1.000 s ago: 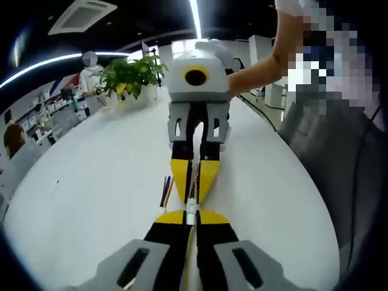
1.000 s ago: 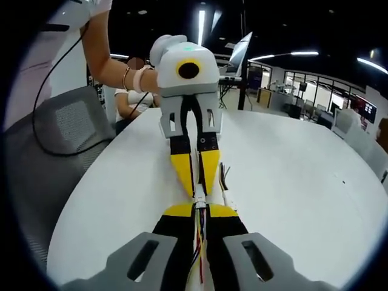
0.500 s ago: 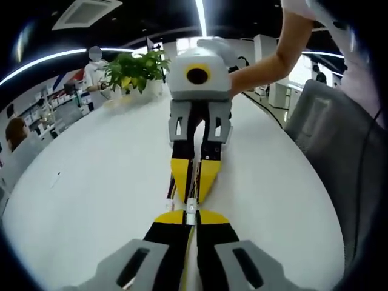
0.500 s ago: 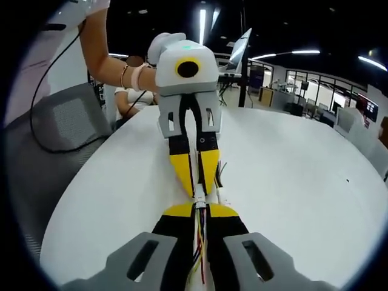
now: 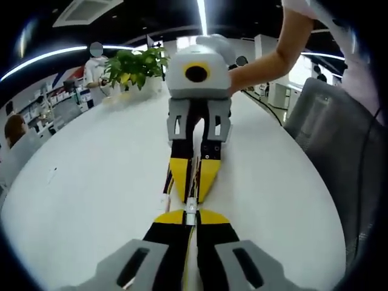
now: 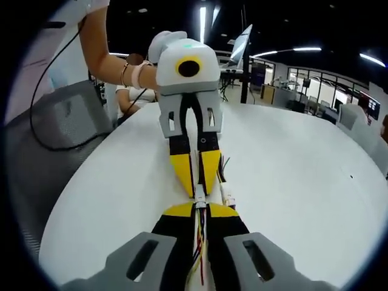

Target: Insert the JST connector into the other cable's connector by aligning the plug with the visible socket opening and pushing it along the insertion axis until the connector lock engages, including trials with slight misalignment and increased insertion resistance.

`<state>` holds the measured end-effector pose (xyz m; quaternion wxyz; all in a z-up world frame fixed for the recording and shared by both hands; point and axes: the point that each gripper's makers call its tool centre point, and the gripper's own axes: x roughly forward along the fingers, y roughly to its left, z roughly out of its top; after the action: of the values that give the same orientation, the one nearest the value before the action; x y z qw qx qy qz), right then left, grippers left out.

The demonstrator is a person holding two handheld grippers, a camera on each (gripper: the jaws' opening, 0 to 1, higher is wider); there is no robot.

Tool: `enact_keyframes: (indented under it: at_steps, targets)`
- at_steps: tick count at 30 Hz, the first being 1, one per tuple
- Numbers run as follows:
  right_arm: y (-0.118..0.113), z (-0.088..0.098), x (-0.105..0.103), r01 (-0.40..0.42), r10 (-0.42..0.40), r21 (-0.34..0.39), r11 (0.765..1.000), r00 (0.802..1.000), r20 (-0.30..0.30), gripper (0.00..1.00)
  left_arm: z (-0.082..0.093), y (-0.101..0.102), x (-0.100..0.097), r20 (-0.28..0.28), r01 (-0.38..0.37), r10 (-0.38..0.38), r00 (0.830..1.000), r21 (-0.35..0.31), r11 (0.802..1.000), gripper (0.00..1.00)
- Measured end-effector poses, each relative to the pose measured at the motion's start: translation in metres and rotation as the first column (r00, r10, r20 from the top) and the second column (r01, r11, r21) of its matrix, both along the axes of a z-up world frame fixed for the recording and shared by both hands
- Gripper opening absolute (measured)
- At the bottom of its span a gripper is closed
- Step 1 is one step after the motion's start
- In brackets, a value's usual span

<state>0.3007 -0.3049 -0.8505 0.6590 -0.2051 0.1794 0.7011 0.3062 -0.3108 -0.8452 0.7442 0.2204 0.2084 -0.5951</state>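
Two claws tip to tip over the white bench, connectors meeting between them.

In the left gripper view we see the left claw point(image 5: 191, 213) with yellow-tipped jaws together, clamped on a small white plug point(image 5: 191, 209); right claw point(image 5: 193, 182) faces it from above, jaws pinched on its own cable, tips just touching the plug area. In the right gripper view we see the right claw point(image 6: 200, 208) clamped on the socket point(image 6: 199, 197) with red and yellow wires point(image 6: 199, 242) running back between its jaws; left claw point(image 6: 197, 182) opposite. Plug and socket touch; we cannot tell if fully seated. A loose connector point(image 6: 229, 197) lies on the bench point(image 6: 291, 182) just beside the tips. Potted plant point(image 5: 134, 68) far end, grey chair point(image 5: 339, 139) beside the bench, a hand point(image 6: 159, 48) on the left gripper.
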Motion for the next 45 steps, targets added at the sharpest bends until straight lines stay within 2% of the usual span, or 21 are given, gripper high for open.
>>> enact_keyframes:
  at_steps: [20, 25, 36, 39, 45]
  targets:
    - [-0.0009, -0.0003, -0.0021, 0.022, -0.022, 0.0, 1.0, 1.0, -0.005, 0.04, -0.0013, -0.0015, -0.0017, 0.026, 0.019, -0.019, 0.999, 0.016, 1.0, 0.0]
    - [-0.0009, -0.0001, -0.0031, 0.029, -0.029, -0.002, 1.0, 0.999, -0.019, 0.04, -0.0008, -0.0012, -0.0026, 0.027, 0.017, -0.018, 0.999, 0.019, 1.0, 0.0]
    - [-0.0014, -0.0006, -0.0016, 0.05, -0.05, 0.002, 0.999, 0.999, -0.008, 0.04, -0.0006, -0.0003, -0.0033, 0.039, -0.009, 0.009, 0.999, 0.018, 1.0, 0.0]
    - [-0.0017, -0.0008, -0.0026, 0.059, -0.059, 0.003, 0.998, 0.998, -0.033, 0.04, -0.0013, -0.0006, -0.0064, 0.015, -0.01, 0.01, 1.0, 0.014, 1.0, 0.02]
    - [-0.0016, -0.0012, -0.0038, 0.068, -0.068, -0.003, 0.998, 0.997, -0.033, 0.06, -0.0012, -0.0006, -0.007, -0.004, -0.035, 0.035, 0.999, 0.006, 0.999, 0.11]
